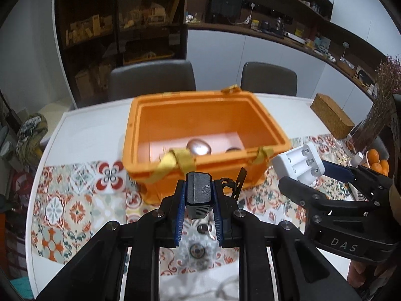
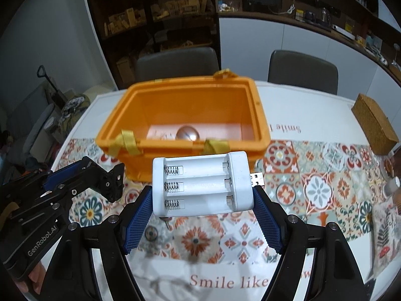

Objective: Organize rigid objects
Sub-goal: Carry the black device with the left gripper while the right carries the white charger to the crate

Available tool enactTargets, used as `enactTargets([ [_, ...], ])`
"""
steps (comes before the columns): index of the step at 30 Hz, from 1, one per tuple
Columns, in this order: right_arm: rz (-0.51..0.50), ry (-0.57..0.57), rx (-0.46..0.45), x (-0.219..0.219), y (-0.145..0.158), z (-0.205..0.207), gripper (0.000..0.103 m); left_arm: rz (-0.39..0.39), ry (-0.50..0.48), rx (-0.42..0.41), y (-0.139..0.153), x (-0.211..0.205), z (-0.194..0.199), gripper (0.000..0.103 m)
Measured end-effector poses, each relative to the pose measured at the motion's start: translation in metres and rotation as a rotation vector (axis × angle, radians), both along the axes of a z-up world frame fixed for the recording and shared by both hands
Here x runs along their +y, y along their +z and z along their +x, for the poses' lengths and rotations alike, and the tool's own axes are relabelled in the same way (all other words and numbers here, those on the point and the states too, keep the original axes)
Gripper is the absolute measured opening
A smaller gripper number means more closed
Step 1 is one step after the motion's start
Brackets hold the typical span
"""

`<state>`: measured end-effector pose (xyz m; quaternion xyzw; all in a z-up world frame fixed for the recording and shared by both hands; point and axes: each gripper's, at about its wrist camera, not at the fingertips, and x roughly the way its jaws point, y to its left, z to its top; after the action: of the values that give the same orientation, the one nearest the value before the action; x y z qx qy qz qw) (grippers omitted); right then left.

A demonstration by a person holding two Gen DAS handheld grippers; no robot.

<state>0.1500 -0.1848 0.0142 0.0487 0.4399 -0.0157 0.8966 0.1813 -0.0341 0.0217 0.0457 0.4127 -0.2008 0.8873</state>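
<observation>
An open orange box [image 1: 263, 123] [image 2: 253, 105] stands on the table ahead of both grippers; a shiny metal egg-shaped object [image 1: 198, 147] [image 2: 187, 133] lies inside it. My left gripper [image 1: 199, 195] is shut on a small black blocky device [image 1: 199, 190] and holds it just in front of the box's near wall; it also shows in the right wrist view [image 2: 110, 183]. My right gripper [image 2: 203, 200] is shut on a white USB battery charger [image 2: 203, 186] [image 1: 299, 166], held above the table near the box's right front corner.
Small round metal pieces [image 1: 198, 250] lie on the patterned tablecloth [image 2: 313, 188] below my left gripper. A wicker box [image 2: 374, 123] stands at the right, oranges [image 1: 376, 159] further right. Two grey chairs [image 1: 151, 79] stand behind the table.
</observation>
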Motion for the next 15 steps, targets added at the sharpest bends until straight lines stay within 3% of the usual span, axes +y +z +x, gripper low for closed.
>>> enactTargets([
  [15, -0.015, 0.004, -0.051, -0.004, 0.037, 0.048, 0.077, -0.011, -0.013, -0.041, 0.035, -0.012, 0.051, 0.021],
])
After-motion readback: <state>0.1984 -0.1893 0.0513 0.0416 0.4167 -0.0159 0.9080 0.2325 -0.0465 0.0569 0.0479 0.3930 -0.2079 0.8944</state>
